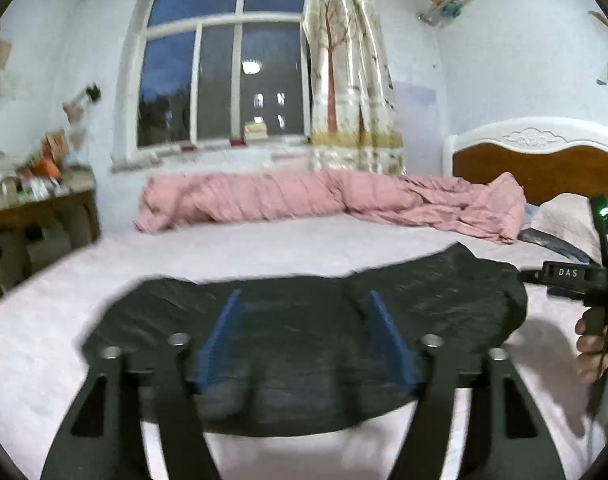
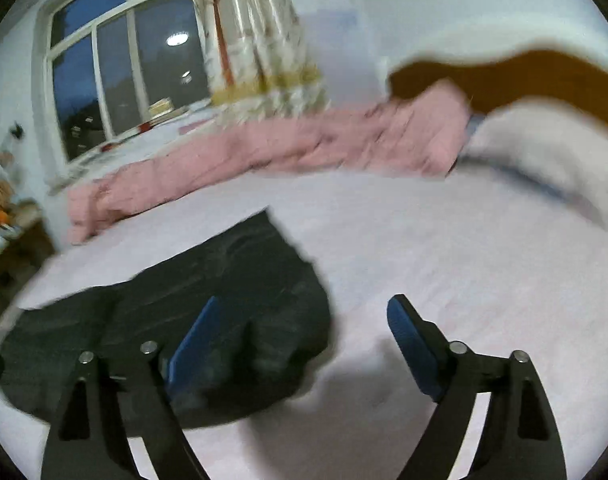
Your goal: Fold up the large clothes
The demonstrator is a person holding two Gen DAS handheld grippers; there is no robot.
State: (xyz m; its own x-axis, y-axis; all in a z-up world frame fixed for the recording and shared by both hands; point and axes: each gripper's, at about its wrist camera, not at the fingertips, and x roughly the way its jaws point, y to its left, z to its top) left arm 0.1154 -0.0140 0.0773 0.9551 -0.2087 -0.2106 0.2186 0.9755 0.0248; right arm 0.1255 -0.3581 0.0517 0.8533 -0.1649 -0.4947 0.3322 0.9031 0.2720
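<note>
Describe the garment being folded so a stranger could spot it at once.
Start at the bed with the white and brown headboard, under the window. A rumpled pink quilt runs along the far side; nearer, flat on the pale sheet, lies the black garment. It is the only dark, smooth piece on the bed.

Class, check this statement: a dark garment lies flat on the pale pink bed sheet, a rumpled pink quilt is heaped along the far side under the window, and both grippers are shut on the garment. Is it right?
Not quite. Both wrist views show the left gripper and right gripper with jaws open, gripping nothing. The dark garment, pale pink bed sheet and rumpled pink quilt are as stated.
</note>
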